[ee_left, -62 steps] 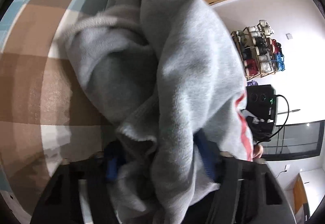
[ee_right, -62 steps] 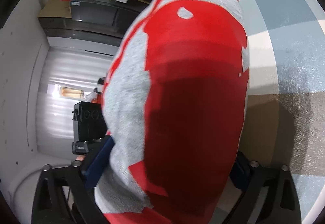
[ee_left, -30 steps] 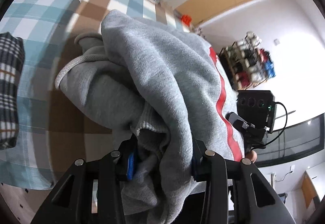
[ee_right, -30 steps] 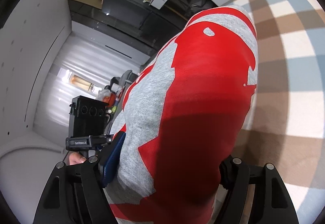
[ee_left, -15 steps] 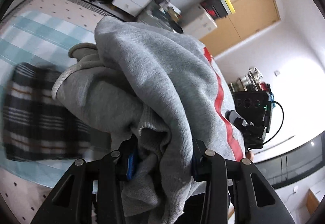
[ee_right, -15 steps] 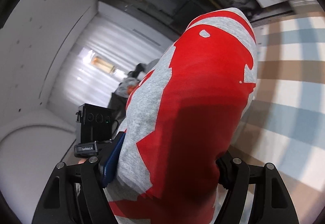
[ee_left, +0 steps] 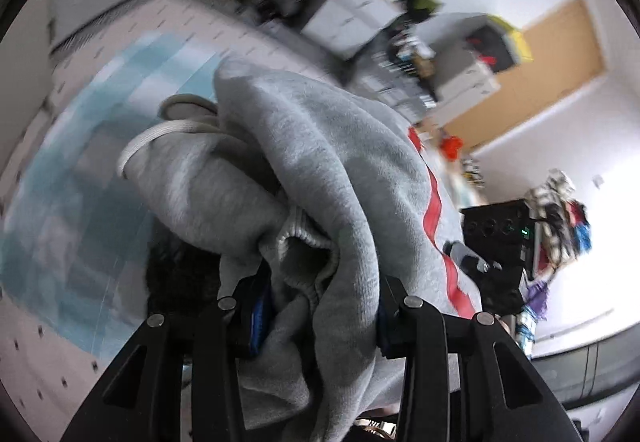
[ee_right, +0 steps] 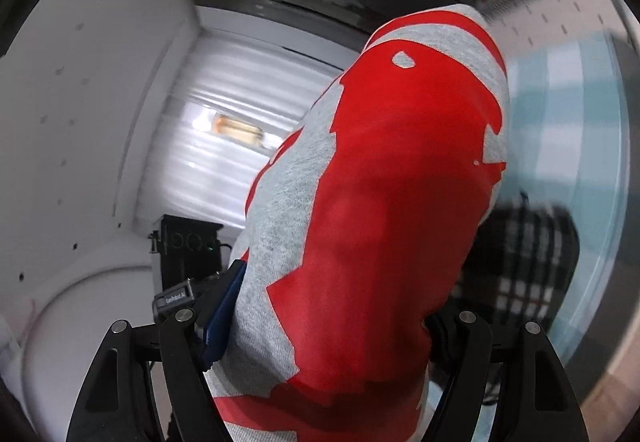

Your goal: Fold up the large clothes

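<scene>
- Item: sweatshirt [ee_left: 320, 169], grey fleece with a large red print [ee_right: 392, 201]; bundled in several layers and carried off the bed between both tongs.
- Left tongs [ee_left: 320, 306]: pressed on a thick wad of grey folds, a ribbed cuff [ee_left: 304, 254] caught in the bite at 6 o'clock of the left view; blue pad [ee_left: 258, 318] visible at 7 o'clock.
- Right tongs [ee_right: 328, 326]: spread wide yet filled by the printed bundle, both sides in contact with the cloth; blue pad [ee_right: 222, 318] at 8 o'clock of the right view.
- Handling, judged: soft, limp, bulky, moderately heavy for cloth; no stiffness, so unsupported parts will sag and layers may slide apart. Fleece gives good friction; the print looks smoother and likelier to slip.
- Hold points, judged: hems, cuffs and seams, where the cloth is doubled; a deep bite through all layers is preferred to a pinch on one.
- Loose cord [ee_left: 160, 133] at 10 o'clock of the left view: may snag or trail.
- Below: blue-checked bed [ee_left: 72, 201]; a dark plaid garment [ee_right: 532, 262] at 3 o'clock of the right view, blurred.
</scene>
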The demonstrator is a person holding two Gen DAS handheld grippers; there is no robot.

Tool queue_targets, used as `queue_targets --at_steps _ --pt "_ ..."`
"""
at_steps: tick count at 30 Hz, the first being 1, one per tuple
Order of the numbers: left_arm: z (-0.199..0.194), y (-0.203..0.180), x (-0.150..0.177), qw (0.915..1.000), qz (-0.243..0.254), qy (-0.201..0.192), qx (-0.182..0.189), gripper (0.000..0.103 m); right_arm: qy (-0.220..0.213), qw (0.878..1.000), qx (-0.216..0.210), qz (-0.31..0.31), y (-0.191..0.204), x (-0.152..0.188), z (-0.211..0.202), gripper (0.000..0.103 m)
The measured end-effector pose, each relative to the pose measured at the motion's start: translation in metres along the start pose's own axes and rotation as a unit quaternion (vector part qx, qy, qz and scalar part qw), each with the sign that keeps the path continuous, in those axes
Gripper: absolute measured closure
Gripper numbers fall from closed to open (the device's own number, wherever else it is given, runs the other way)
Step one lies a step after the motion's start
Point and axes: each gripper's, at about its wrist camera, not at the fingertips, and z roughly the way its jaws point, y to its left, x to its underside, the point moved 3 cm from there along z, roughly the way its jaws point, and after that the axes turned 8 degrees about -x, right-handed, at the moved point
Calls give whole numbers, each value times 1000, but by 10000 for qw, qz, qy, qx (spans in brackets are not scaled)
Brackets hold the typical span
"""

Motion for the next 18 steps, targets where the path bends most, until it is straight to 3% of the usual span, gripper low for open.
queue_targets --at_steps 2,6,12,18 --pt "24 20 6 9997 -195 116 -79 69 147 9995 275 58 -28 14 10 27" --pt "38 37 20 9978 -519 -39 413 68 72 9993 315 -199 -33 24 -3 26" --pt "46 33 13 9986 -432 58 294 59 431 9960 753 -231 -25 24 -4 24" --pt "28 46 -1 9991 -425 -1 88 55 882 9803 1702 -485 -6 26 -7 23"
